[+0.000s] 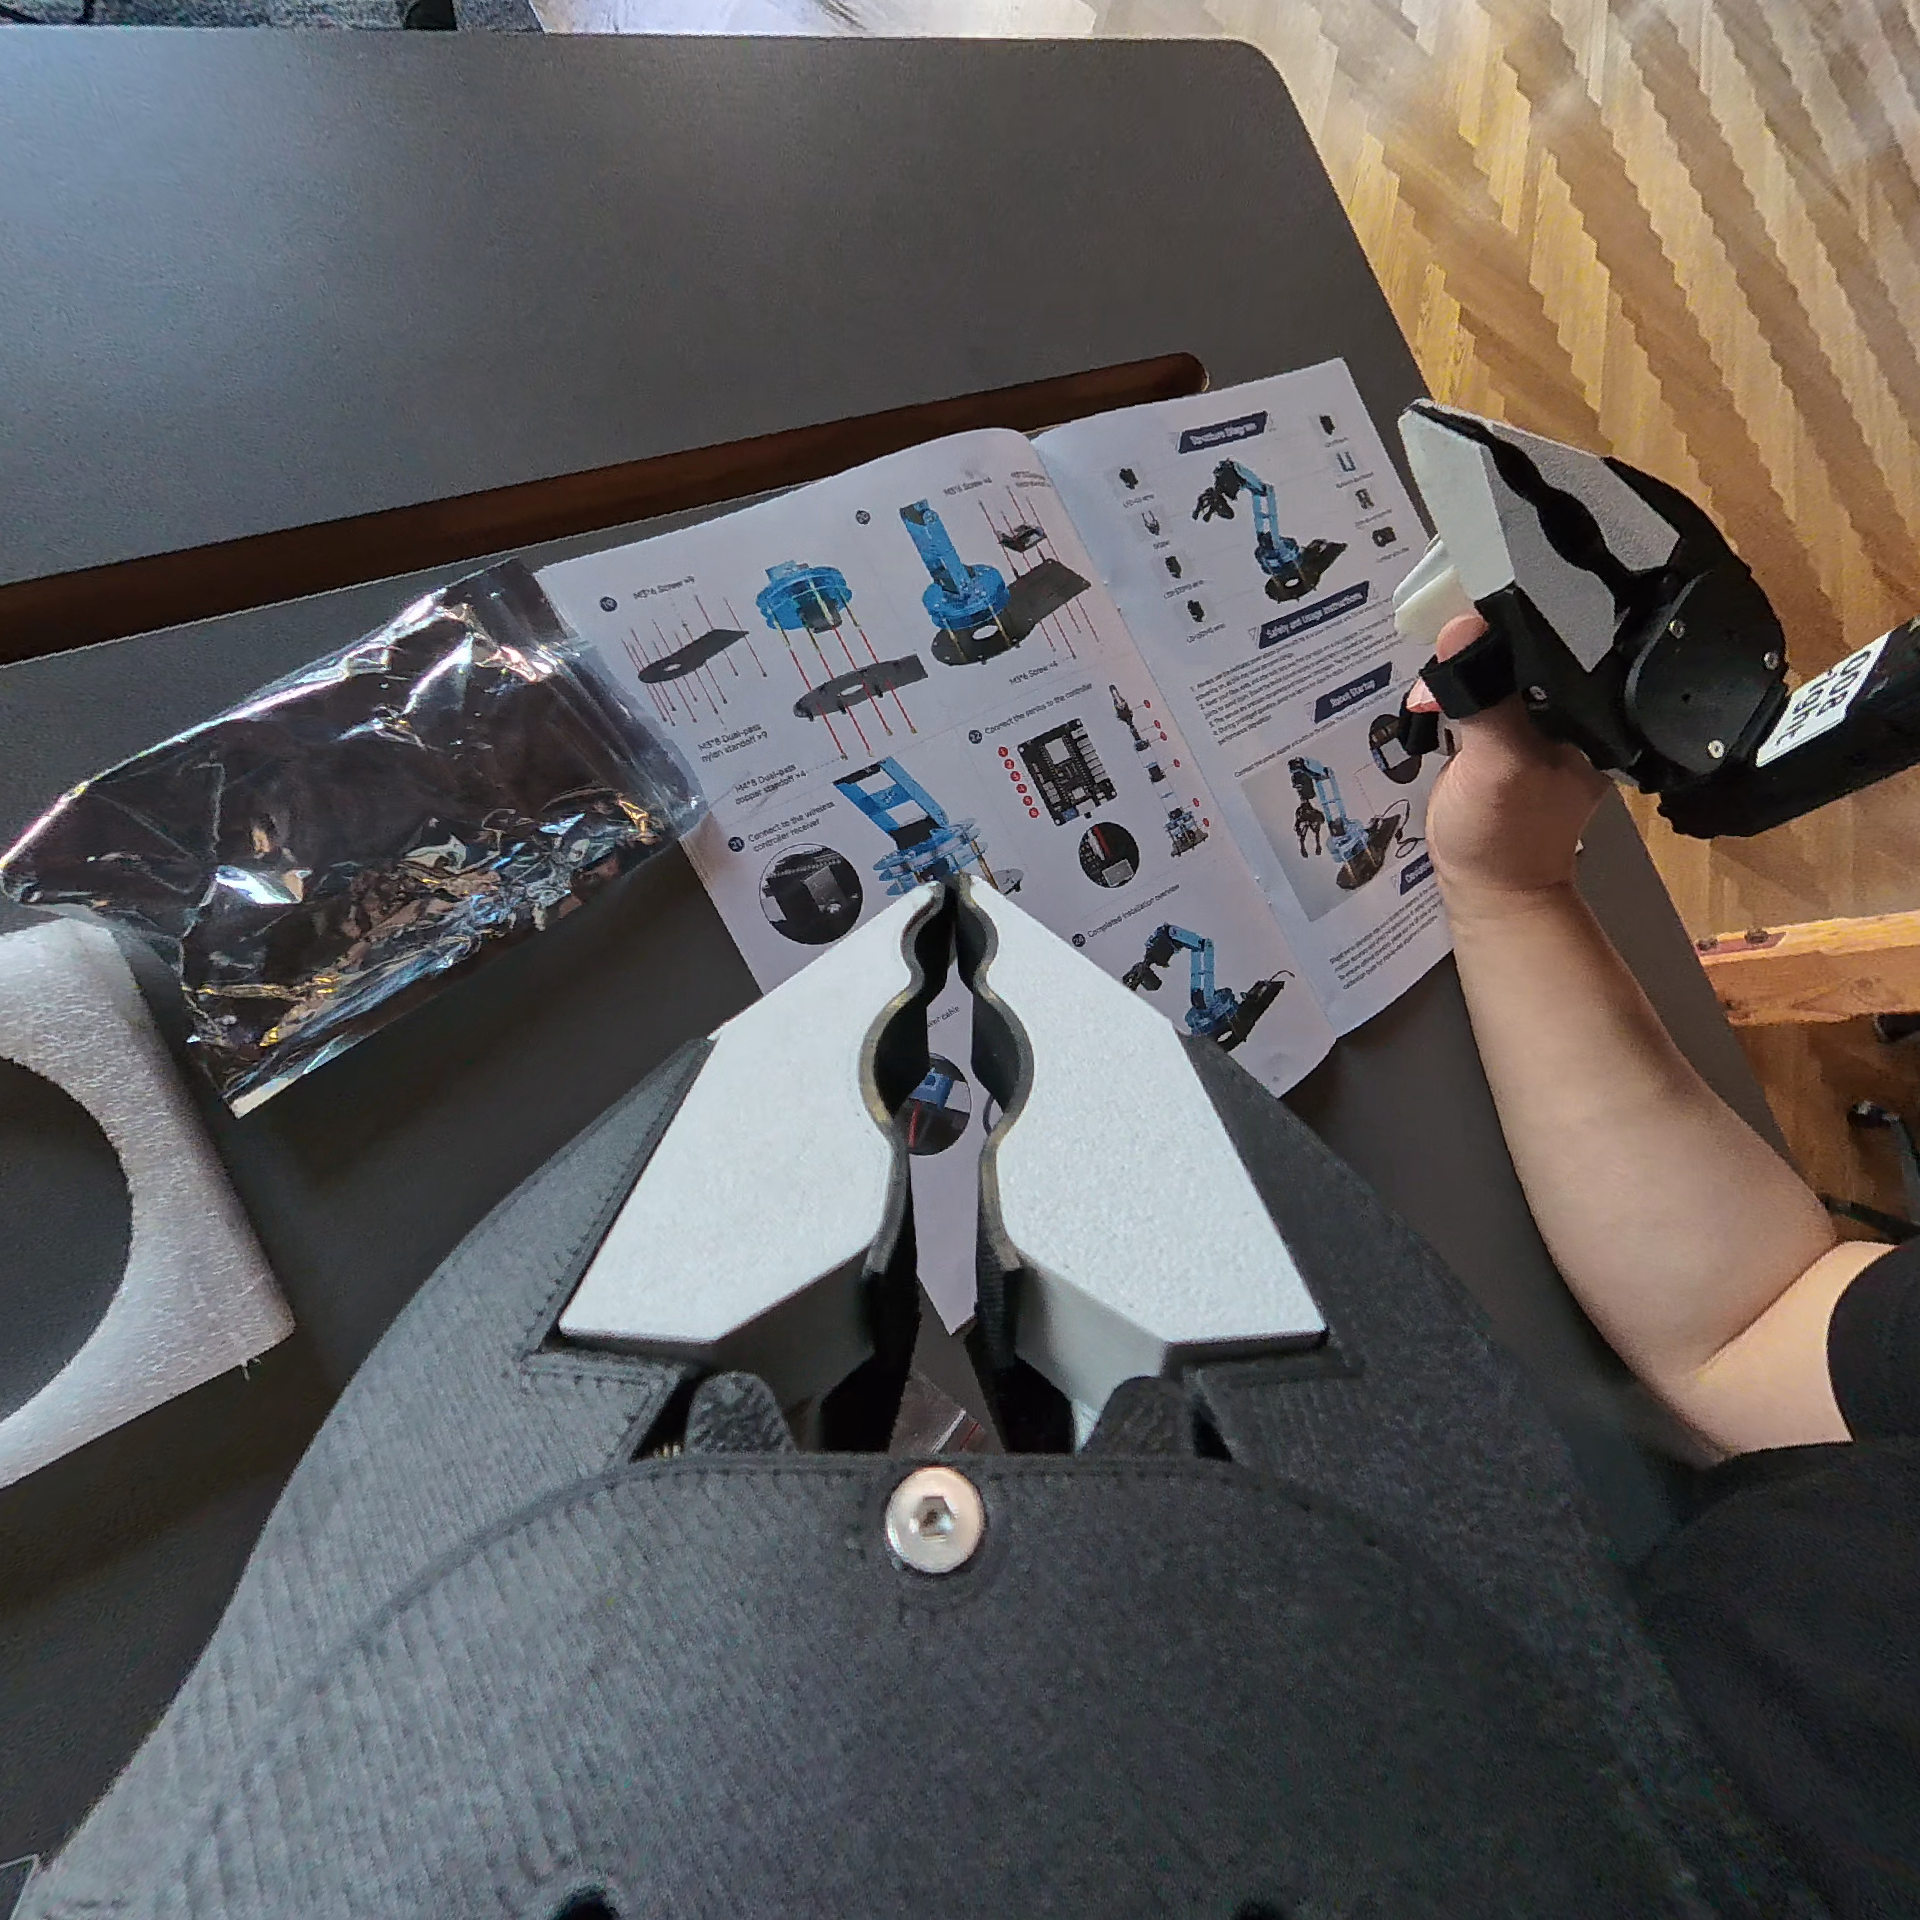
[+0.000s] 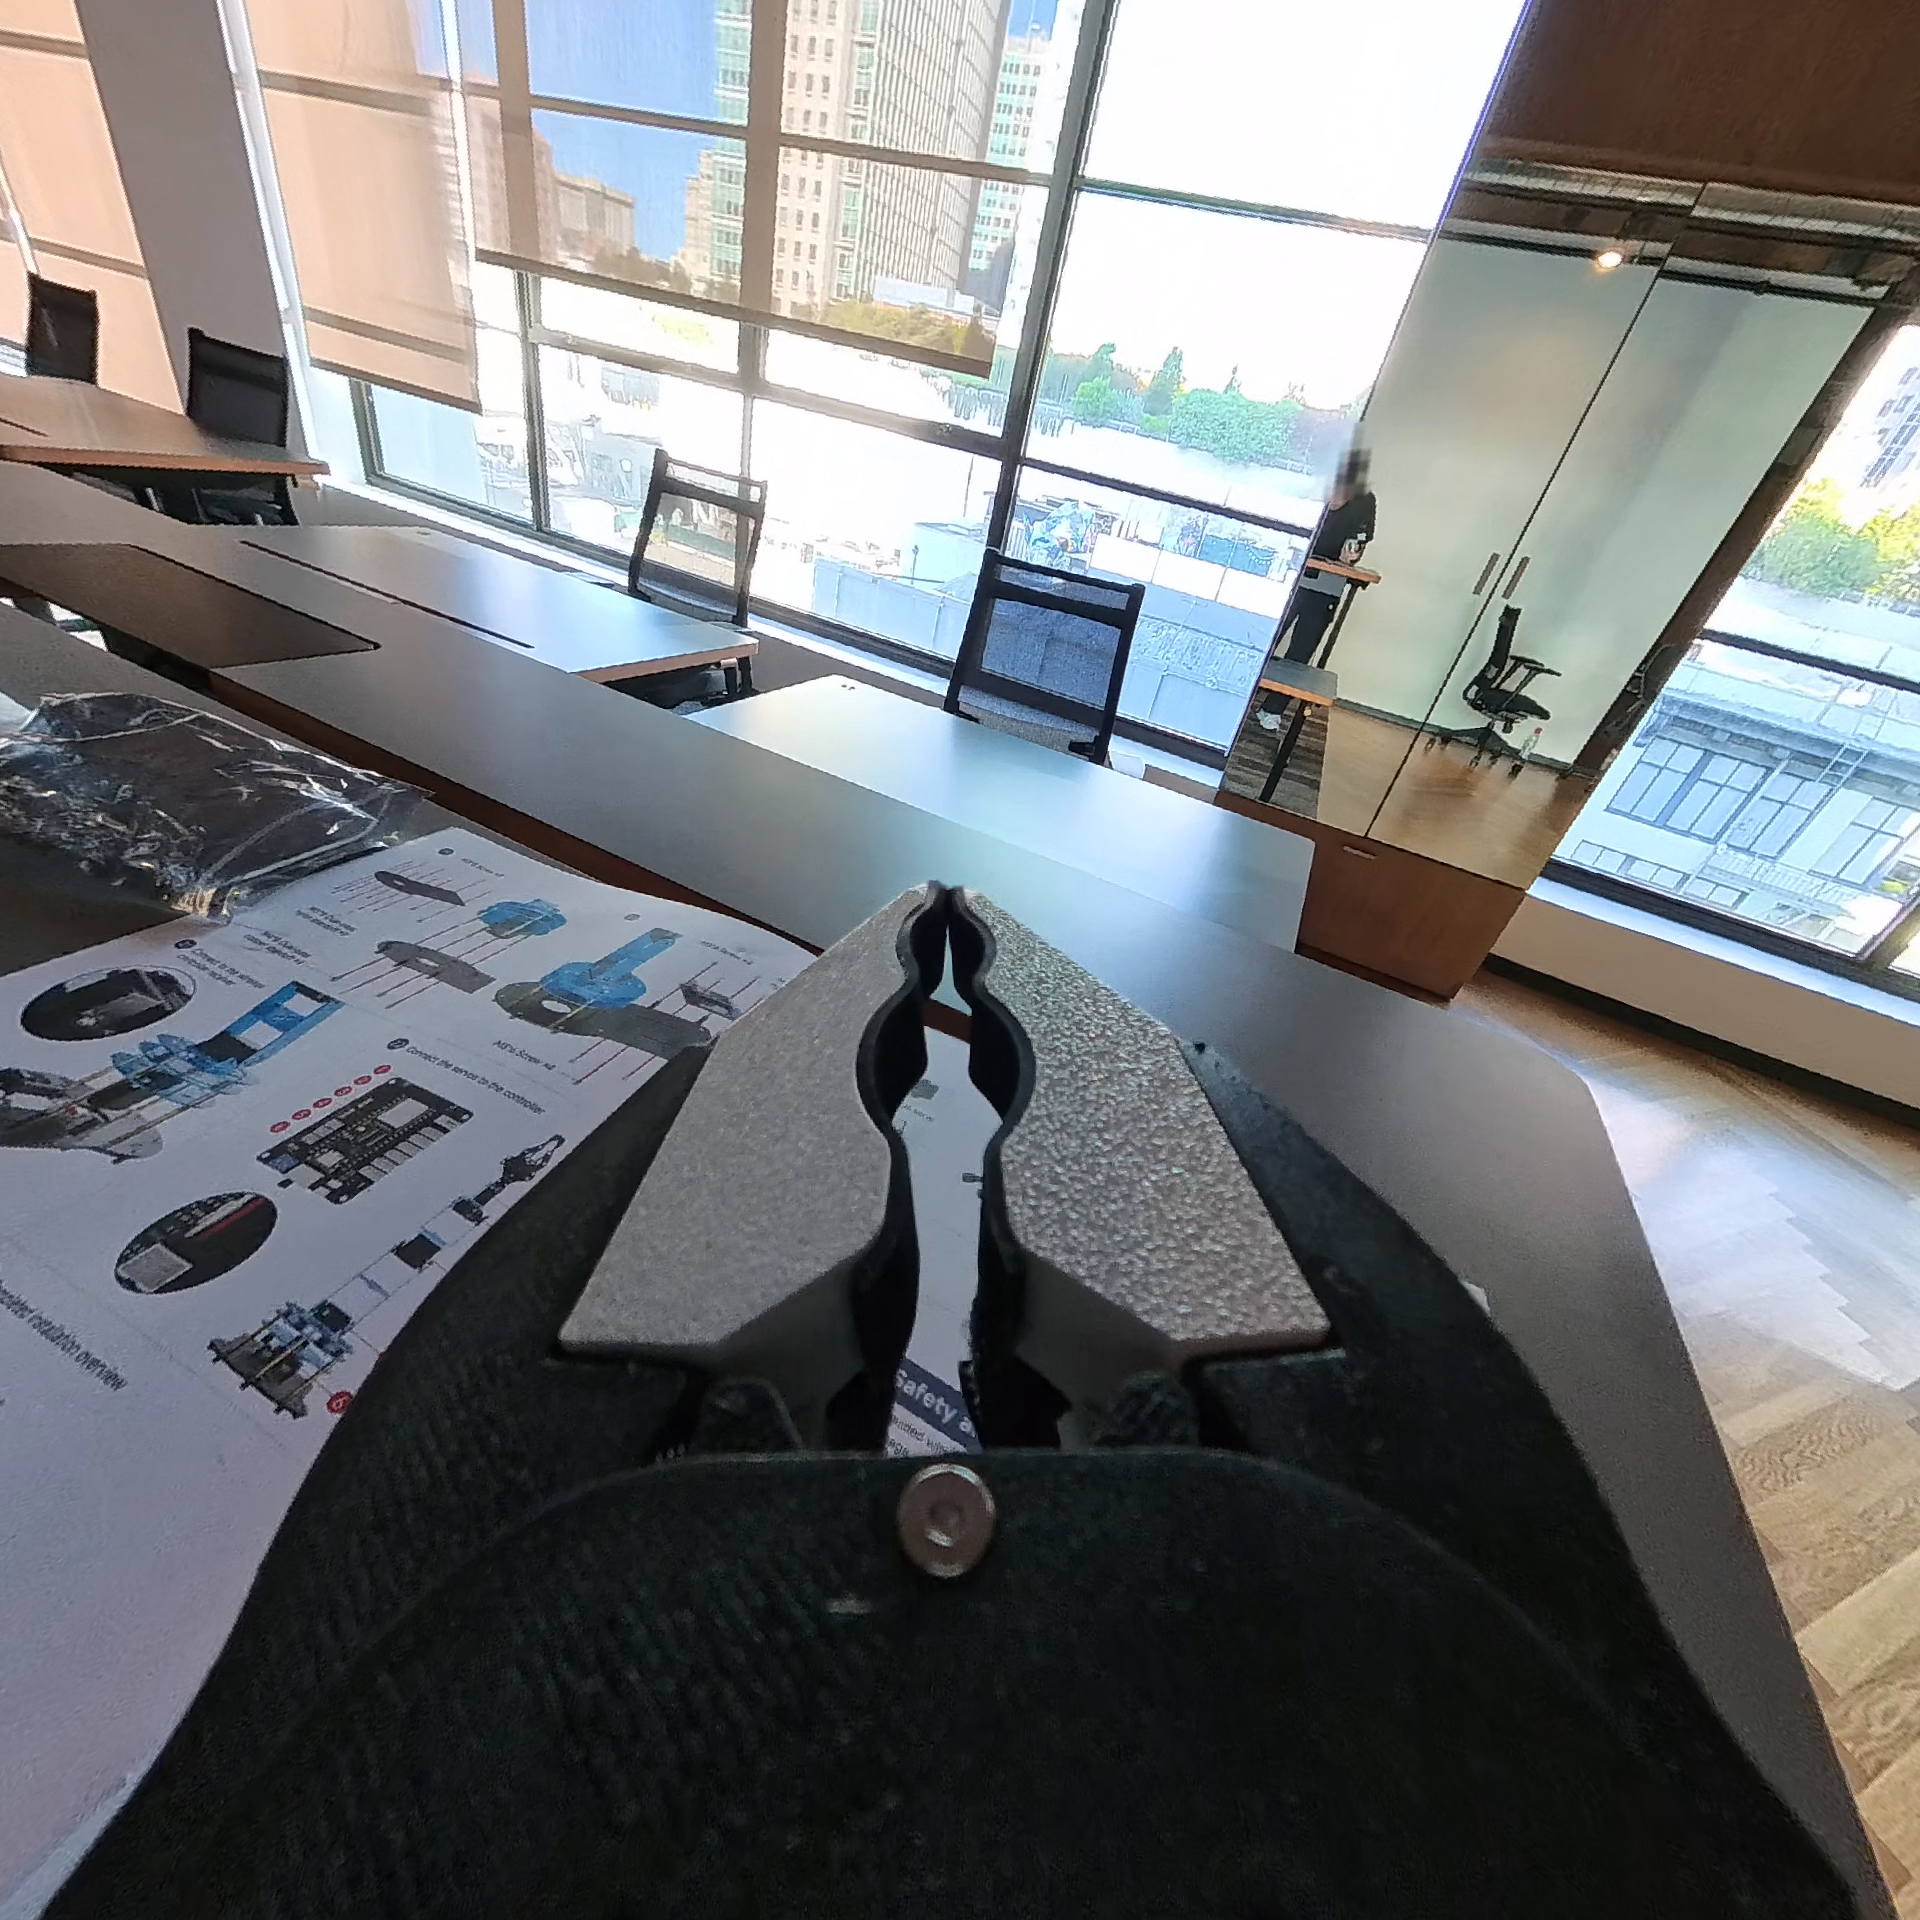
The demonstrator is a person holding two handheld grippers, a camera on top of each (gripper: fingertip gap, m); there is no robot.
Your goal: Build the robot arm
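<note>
Left tool (image 1: pixel 956 891): fingertips pressed together, nothing pinched, hovering over the near edge of an open booklet (image 1: pixel 997 707). Booklet lying flat on the dark surface (image 1: pixel 623 260), pages printed with diagrams of a blue arm-like kit and black plates. Just left of the booklet, touching or slightly overlapping its corner, a crinkled shiny dark bag (image 1: pixel 343 821). Farther left, at the frame edge, a white foam piece (image 1: pixel 135 1174) with a round cut-out, apart from the bag. A narrow brown slot (image 1: pixel 623 488) running across the surface beyond the booklet.

Right tool (image 1: pixel 1434 488), seen from the left wrist view: held in a bare hand (image 1: pixel 1496 800) above the right-hand page, raised off the paper. From its own camera, right tool (image 2: pixel 948 891): tips closed against each other, gripping nothing, pointing out past the far edge of the surface (image 2: pixel 1351 1039) toward the windows (image 2: pixel 883 416). Same booklet (image 2: pixel 260 1091) lying beneath and to the left, with the dark bag (image 2: pixel 177 800) past its far corner. Beyond: more desks (image 2: pixel 935 769), mesh-backed chairs (image 2: pixel 1049 644), a mirrored cabinet (image 2: pixel 1538 520), wooden floor (image 2: pixel 1766 1299).
</note>
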